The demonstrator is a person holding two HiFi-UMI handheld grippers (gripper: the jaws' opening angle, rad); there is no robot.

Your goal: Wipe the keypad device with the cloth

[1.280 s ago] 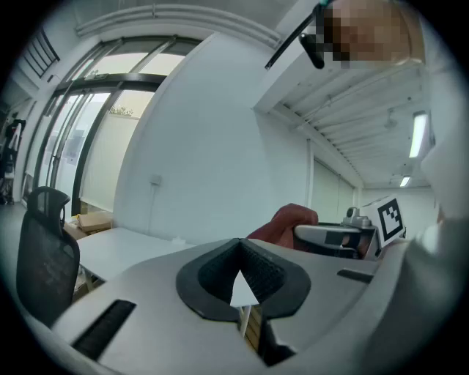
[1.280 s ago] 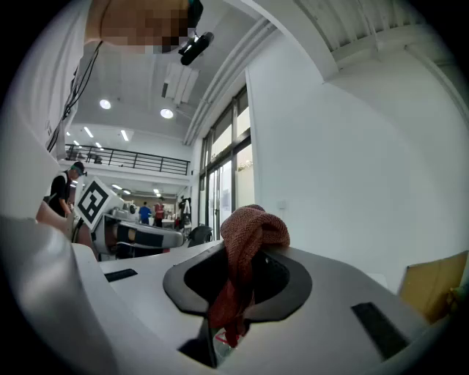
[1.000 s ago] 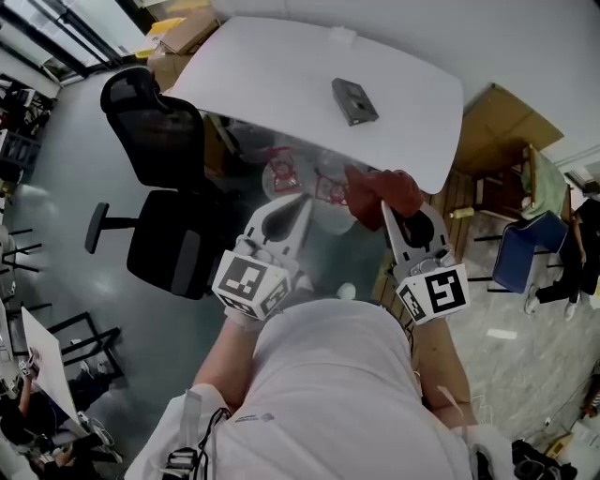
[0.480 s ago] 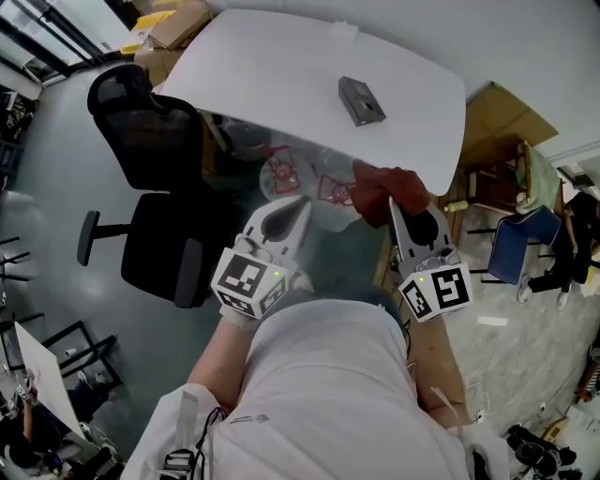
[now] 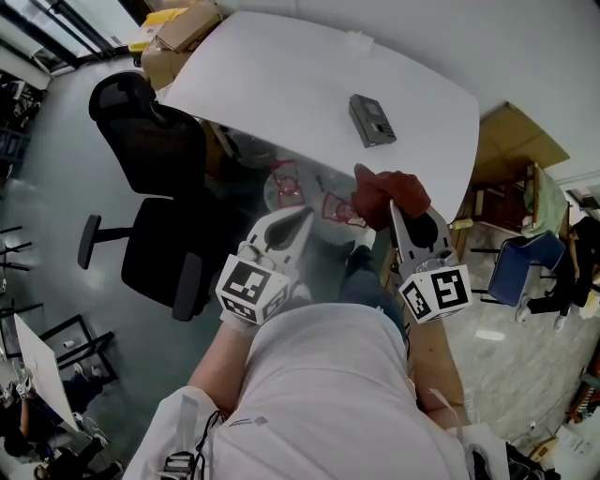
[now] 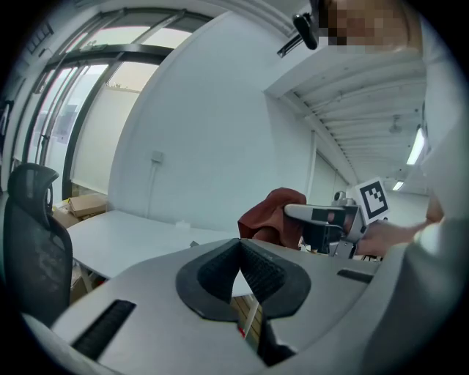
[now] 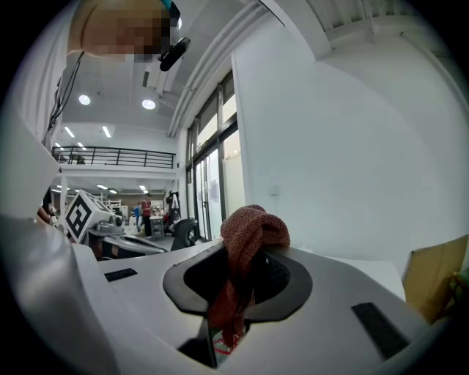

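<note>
Keypad lies flat on the white table, toward its right edge, with bare tabletop all round. Right gripper is clamped on the red cloth at the near edge. Left gripper hangs off the table, jaws together and empty.

White table, black office chair beside its left edge, cardboard boxes behind, blue chair far right

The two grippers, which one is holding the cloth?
The right gripper, its jaws shut on the red cloth; the left gripper is shut with nothing in it.
</note>
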